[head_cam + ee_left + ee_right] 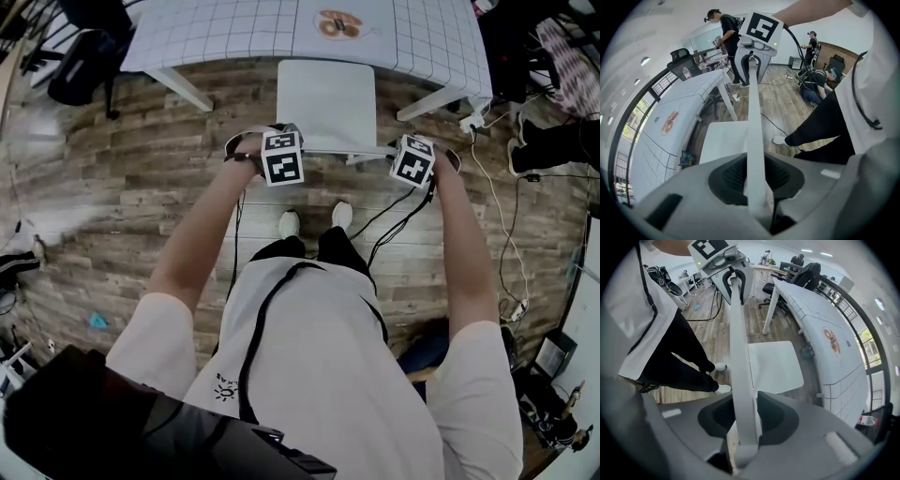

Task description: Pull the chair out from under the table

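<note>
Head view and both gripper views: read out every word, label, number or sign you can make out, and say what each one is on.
No words or numbers can be read in any view.
Two white cubes with black square markers: coded patterns, not text.
Round orange-brown print on the white gridded table cover: no lettering legible.
Small dark emblem on the person's white shirt: too small to read.
</note>
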